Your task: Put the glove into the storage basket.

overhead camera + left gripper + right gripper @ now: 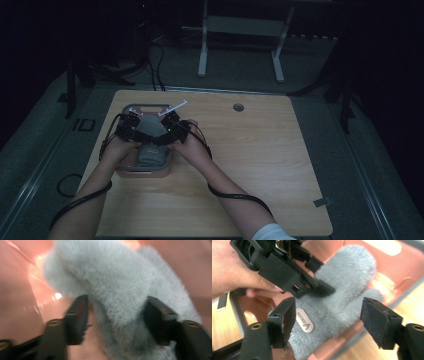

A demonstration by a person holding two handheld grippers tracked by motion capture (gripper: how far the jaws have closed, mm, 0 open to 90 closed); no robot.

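in the pink plastic tray (402, 267), the soft, light grey fluffy mitten (347, 290) lies between both grippers' released fingers (377, 320); pinch its knitted cuff.

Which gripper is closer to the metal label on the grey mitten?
Right. The right gripper sits open right above the label at the mitten's cuff; the left gripper straddles the furry end, jaws open.

Tray wall (168, 162) hems both tools; table (260, 150) rightward seems open.
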